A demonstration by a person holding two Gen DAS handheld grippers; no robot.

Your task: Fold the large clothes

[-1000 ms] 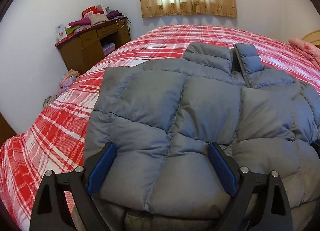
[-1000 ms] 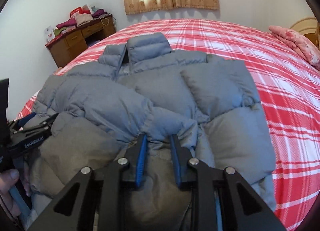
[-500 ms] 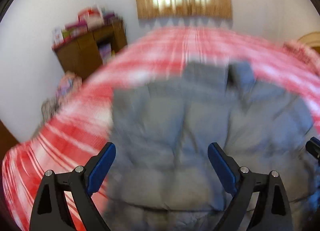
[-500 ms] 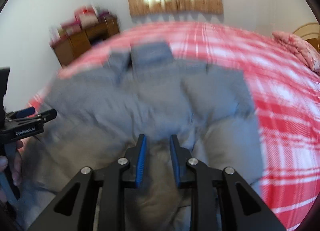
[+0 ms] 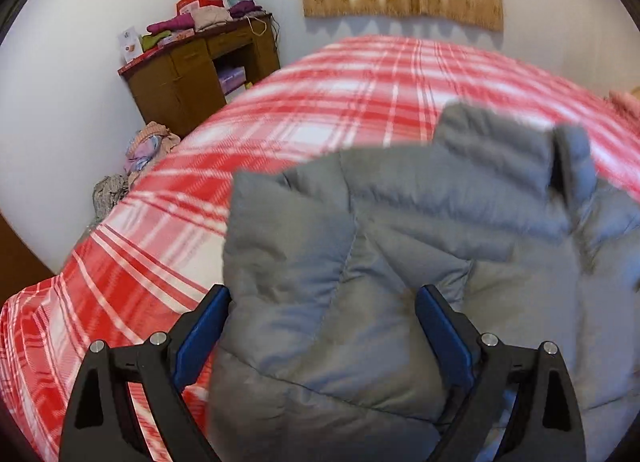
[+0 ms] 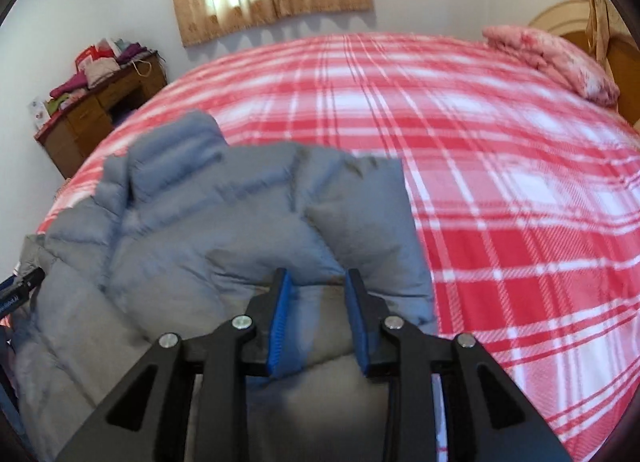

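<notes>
two grippers work a grey puffer jacket on the plaid bed: left gripper spread wide around a fold, right gripper narrowly parted, fabric between its pads.

Both tongs low and pointing forward

The left tongs stand wide apart, blue pads well clear of each other with fabric bulging between. The right tongs are drawn much closer, pads seemingly pinching a fold, though blur leaves the contact uncertain.
</notes>
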